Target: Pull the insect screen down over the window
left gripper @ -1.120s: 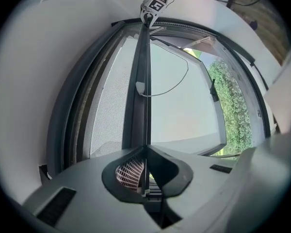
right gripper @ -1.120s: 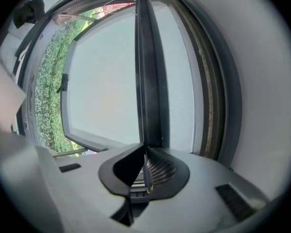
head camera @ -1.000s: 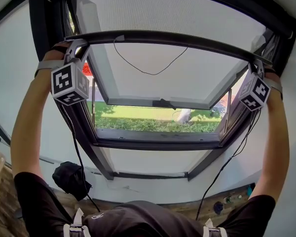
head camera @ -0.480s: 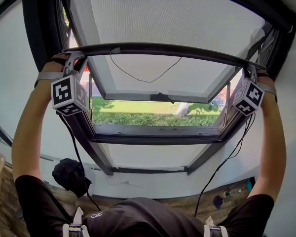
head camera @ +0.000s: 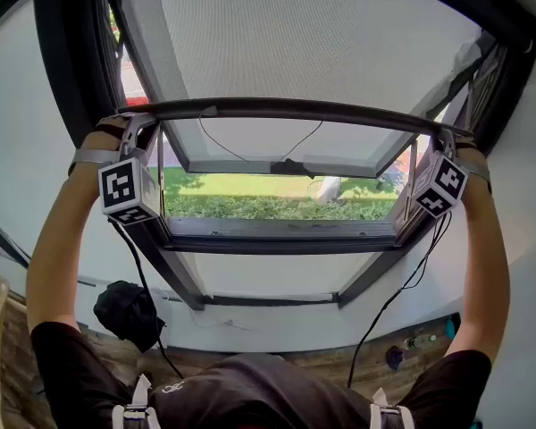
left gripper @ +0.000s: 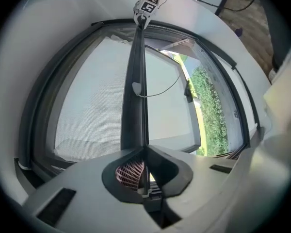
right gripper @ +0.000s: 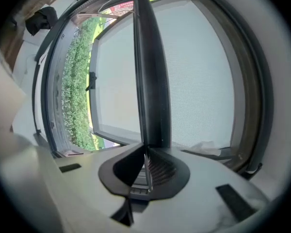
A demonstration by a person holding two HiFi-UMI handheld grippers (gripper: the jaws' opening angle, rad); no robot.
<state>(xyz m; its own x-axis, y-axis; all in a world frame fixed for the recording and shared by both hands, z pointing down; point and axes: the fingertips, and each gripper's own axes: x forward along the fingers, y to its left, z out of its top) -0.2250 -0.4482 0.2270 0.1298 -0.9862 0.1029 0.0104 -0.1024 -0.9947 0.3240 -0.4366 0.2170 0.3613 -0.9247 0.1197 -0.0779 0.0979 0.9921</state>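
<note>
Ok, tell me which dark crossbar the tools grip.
The uppermost crossbar, edging the mesh; left tool and right tool clamp its ends. The lower ones are untouched.

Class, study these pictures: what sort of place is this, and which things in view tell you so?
Probably a room indoors, at a large window: a mesh insect screen with a dark pull bar, an open sash showing lawn and hedge outside, wooden floor below.
</note>
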